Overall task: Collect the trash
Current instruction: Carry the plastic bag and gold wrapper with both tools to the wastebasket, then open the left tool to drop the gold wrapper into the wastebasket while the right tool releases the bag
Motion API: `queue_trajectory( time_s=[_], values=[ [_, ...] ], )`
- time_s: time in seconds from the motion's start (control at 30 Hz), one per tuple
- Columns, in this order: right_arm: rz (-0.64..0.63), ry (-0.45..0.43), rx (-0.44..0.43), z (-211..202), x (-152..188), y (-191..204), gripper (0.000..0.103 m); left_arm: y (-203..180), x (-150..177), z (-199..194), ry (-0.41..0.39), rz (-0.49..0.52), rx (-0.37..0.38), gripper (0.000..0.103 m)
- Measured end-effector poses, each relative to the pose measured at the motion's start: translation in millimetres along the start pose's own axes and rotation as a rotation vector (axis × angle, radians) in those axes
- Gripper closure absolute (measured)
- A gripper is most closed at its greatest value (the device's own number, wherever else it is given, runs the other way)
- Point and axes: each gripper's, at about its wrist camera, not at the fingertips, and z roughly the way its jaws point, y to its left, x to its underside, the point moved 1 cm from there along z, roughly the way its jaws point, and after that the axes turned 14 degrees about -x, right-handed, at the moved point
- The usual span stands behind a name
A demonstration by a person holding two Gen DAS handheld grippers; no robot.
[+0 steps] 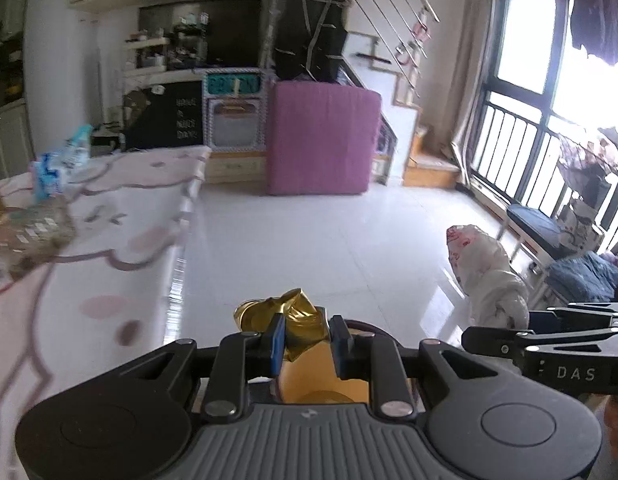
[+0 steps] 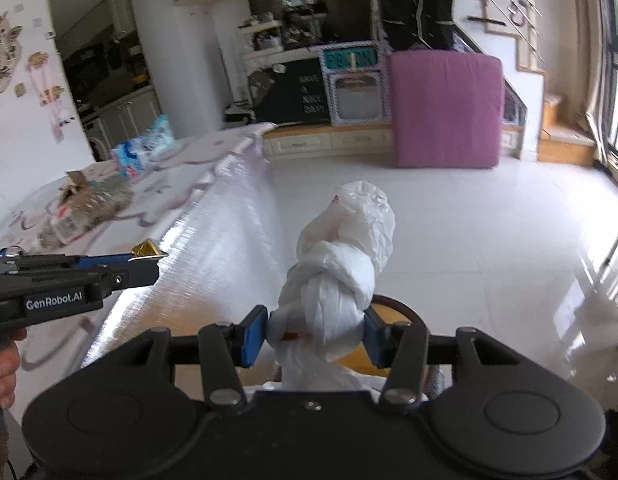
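A crumpled piece of shiny gold foil wrapper [image 1: 295, 322] is pinched between the blue pads of the left gripper [image 1: 307, 344], whose jaws are clamped on it as tight as they go. The foil sticks up above the pads, and from the right wrist view a small gold corner [image 2: 147, 249] shows at the tip of that gripper [image 2: 149, 262].

Just to the right of the foil, a knotted white plastic bag [image 2: 337, 276] is squeezed at its knot between the blue pads of the right gripper [image 2: 315, 334], jaws partly apart and pressing the plastic from both sides. The loose top of the bag stands above the knot; its body hangs down below the jaws.

Directly beneath the foil lies a round yellowish surface with a dark rim [image 1: 341, 384]; what it is cannot be told.

Left of the foil runs a table covered in a pale pink patterned cloth [image 1: 121, 216], blurred, with crushed cardboard packaging [image 1: 33, 236] and a blue-and-white plastic pack [image 1: 59, 168] lying on it. Beyond the foil spreads a glossy white tiled floor [image 1: 329, 232], and at its far side stands an upright purple padded mat [image 1: 323, 140].
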Motion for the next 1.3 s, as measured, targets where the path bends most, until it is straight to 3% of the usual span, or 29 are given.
queue_trajectory(
  time_s=[0.43, 0.7, 0.97, 1.07, 1.3],
  values=[
    [0.113, 0.113, 0.047, 28, 36, -88, 0.052, -80, 27, 92, 0.182, 0.06, 0.079, 0.078],
    [0.155, 0.209, 0.01, 68, 57, -127, 0.052, -100, 55, 174, 0.367, 0.039, 0.099, 0.078],
    [0.21, 0.283, -0.061, 130, 60, -158, 0.052, -103, 75, 260, 0.492, 0.004, 0.059, 0.078],
    [0.191, 0.325, -0.086, 160, 62, -165, 0.051, -97, 80, 283, 0.526, -0.005, 0.042, 0.078],
    [0.016, 0.449, -0.088, 222, 68, -163, 0.051, -87, 88, 318, 0.573, -0.05, 0.044, 0.078]
  ],
)
